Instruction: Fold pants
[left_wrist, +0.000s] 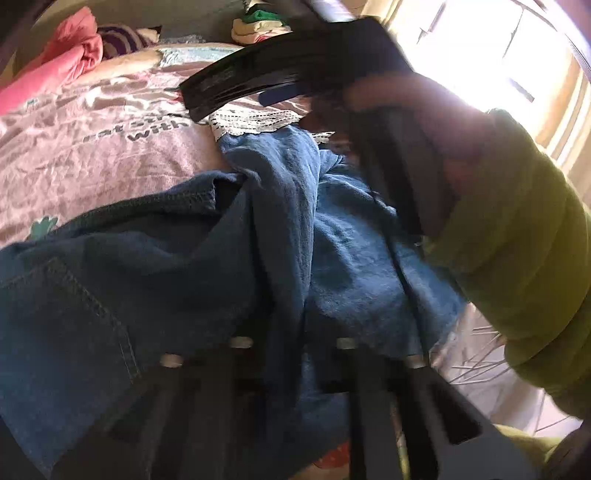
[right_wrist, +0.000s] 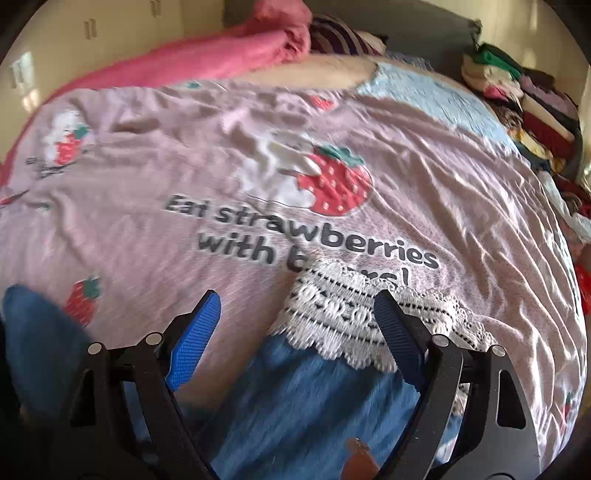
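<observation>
Pants: blue denim pants with white lace hem (left_wrist: 258, 229), bunched mid-frame on pink strawberry-print bed sheet (right_wrist: 155, 162), folding barely begun.
Left tool (left_wrist: 284, 354): clamped on denim fold.
Right tool (right_wrist: 295, 325): jaws apart over lace hem, gripping nothing.

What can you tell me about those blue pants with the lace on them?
The pants are blue denim with visible stitched seams and a white lace hem crossed by black dashed stitching. They lie crumpled and bunched, not yet folded, on the pink strawberry-print bedsheet. The left gripper is shut on a fold of the denim. The right gripper hangs with open jaws either side of the lace end, holding nothing.
</observation>
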